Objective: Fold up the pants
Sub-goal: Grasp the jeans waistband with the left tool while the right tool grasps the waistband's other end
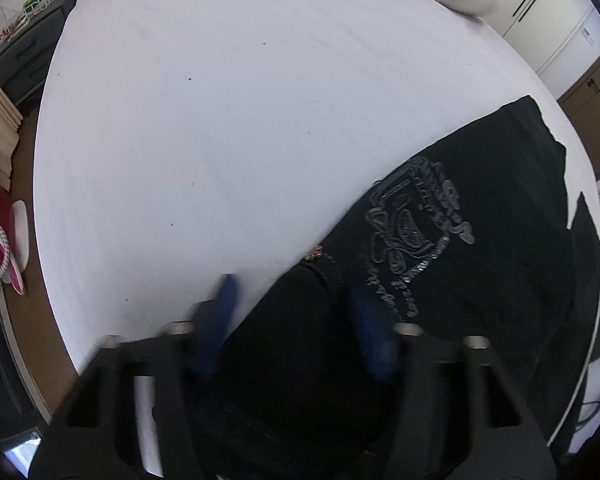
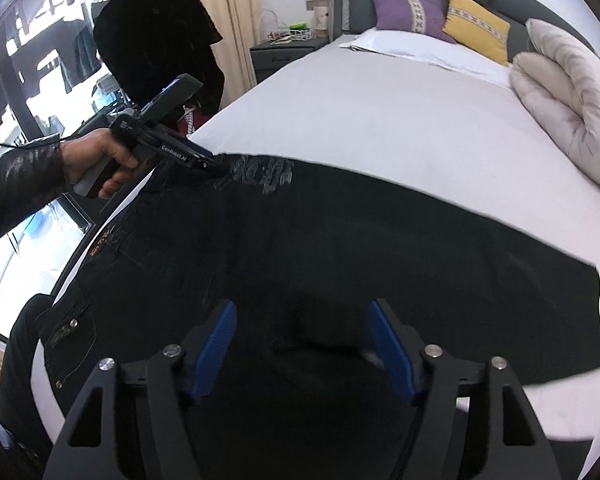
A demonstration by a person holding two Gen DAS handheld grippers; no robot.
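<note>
The left black two-finger gripper with blue pads (image 1: 290, 316) is pointing steeply down at the waist end of the black denim pants with grey embroidery (image 1: 460, 248). Its jaws are standing partly open, one blue pad over the white sheet and the other over the dark cloth, with the edge of the pants between them. Whether the pads are already pressing on the cloth, I cannot tell, because this part is blurred. In the right wrist view, a hand in a dark sleeve (image 2: 96, 160) is holding this gripper by its handle at the upper edge of the pants.

The right black gripper with blue pads (image 2: 302, 340) is hanging over the lower edge of the pants with its jaws fairly wide apart. Dark cloth is lying between the pads, but they are not touching it.

The pants are lying flat across the white bed sheet (image 2: 380, 120), near the foot of the bed. A rolled cream duvet (image 2: 560, 92) is lying well apart on the right, near a purple cushion (image 2: 412, 12) and a yellow cushion (image 2: 476, 24) at the grey headboard.
</note>
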